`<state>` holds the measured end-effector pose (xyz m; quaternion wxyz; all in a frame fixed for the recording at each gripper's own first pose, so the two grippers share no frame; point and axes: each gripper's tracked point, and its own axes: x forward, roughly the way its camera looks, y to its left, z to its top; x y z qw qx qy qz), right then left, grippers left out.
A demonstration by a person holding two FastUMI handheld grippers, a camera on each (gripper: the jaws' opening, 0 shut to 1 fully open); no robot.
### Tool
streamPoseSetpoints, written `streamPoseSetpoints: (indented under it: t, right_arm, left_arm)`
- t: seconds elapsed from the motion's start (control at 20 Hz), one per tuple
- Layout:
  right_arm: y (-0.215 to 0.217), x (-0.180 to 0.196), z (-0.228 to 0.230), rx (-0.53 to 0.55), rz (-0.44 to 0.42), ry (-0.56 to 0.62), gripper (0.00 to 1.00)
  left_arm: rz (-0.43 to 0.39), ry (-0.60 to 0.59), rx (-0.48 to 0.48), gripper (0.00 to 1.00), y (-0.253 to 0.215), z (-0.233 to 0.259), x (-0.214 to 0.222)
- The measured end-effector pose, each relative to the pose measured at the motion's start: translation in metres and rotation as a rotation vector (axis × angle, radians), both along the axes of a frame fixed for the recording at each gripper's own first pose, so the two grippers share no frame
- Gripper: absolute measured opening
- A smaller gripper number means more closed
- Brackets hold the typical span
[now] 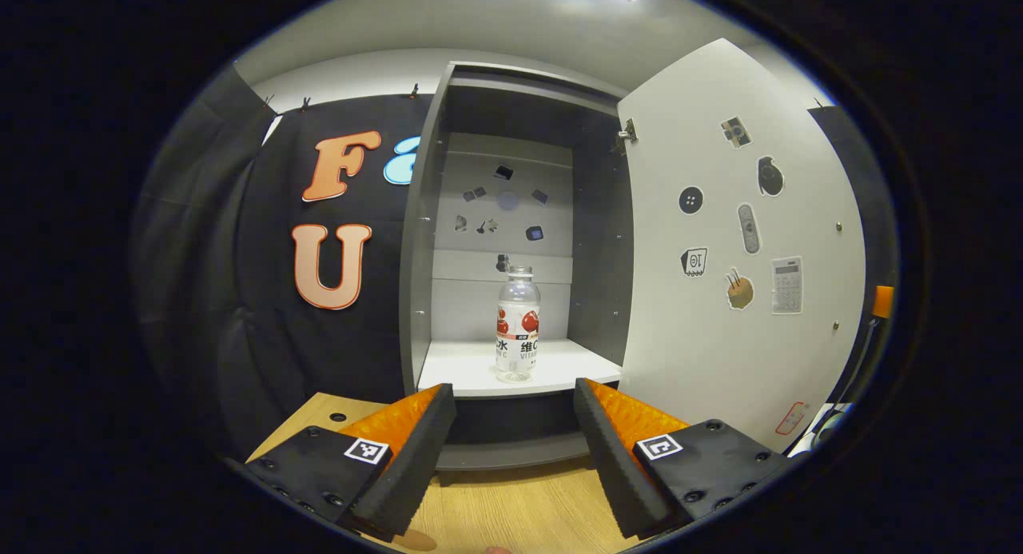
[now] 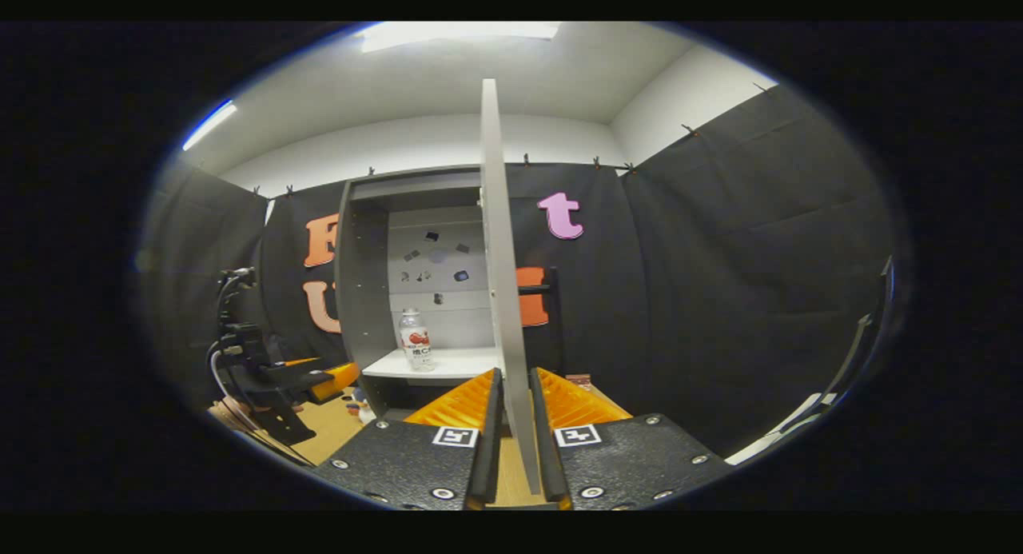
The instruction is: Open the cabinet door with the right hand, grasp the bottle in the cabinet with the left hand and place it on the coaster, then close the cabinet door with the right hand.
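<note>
**Cabinet open, bottle on its shelf, door edge held**

The grey cabinet point(image 1: 423, 242) stands with its door point(image 1: 743, 242) swung wide to the right in the left gripper view. Inside, on the white shelf point(image 1: 471, 370), a single clear bottle point(image 1: 517, 324) with a red-and-white label stands upright, near the shelf's front edge and roughly in the middle of the opening. Small stickers dot the cabinet's back panel and the inner face of the door.

The left hand-held gripper point(image 1: 514, 426) is released, its fingers spread wide. It hangs over the wooden tabletop point(image 1: 511, 506) in front of the cabinet, below the shelf. The bottle lies straight ahead of it, framed in the gap between the two fingers but apart from them, untouched.

In the right gripper view the door point(image 2: 499, 282) is seen edge-on, and the right hand-held gripper point(image 2: 515, 414) is clenched on its lower free edge, a finger against each face. The bottle point(image 2: 416, 340) shows to the left of the door, still on the shelf, well apart from this gripper. The left hand-held gripper point(image 2: 320, 378) shows farther left, low by the cabinet.
</note>
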<state>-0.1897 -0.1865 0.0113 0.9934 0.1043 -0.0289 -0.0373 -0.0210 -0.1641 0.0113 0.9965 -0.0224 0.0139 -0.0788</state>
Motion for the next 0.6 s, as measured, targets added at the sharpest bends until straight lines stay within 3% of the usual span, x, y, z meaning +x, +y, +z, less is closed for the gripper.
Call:
streamPoseSetpoints:
  t: [0.05, 0.1, 0.2, 0.4, 0.45, 0.5, 0.6]
  right_arm:
    - [0.008, 0.004, -0.003, -0.009, 0.0, 0.01, 0.34]
    - [0.016, 0.009, -0.006, -0.016, 0.003, 0.023, 0.32]
    - [0.035, 0.024, -0.007, -0.035, 0.012, 0.038, 0.45]
    - [0.065, 0.053, 0.002, -0.055, 0.019, 0.027, 0.6]
    - [0.072, 0.063, 0.006, -0.049, 0.022, 0.013, 0.71]
    - [0.077, 0.07, 0.01, -0.049, 0.022, 0.002, 0.72]
    - [0.086, 0.088, 0.012, -0.067, 0.016, -0.007, 0.9]
  left_arm:
    - [-0.015, 0.009, 0.001, 0.97, -0.004, -0.003, 0.013]
    - [-0.027, 0.006, 0.004, 0.97, -0.006, -0.004, 0.025]
    - [-0.043, -0.006, 0.022, 0.97, -0.01, -0.004, 0.051]
    - [-0.077, -0.029, 0.043, 0.97, -0.014, -0.005, 0.101]
    - [-0.086, -0.034, 0.038, 0.97, -0.014, -0.005, 0.116]
    - [-0.098, -0.032, 0.032, 0.97, -0.014, -0.006, 0.129]
    - [-0.114, -0.022, 0.026, 0.97, -0.015, -0.011, 0.153]
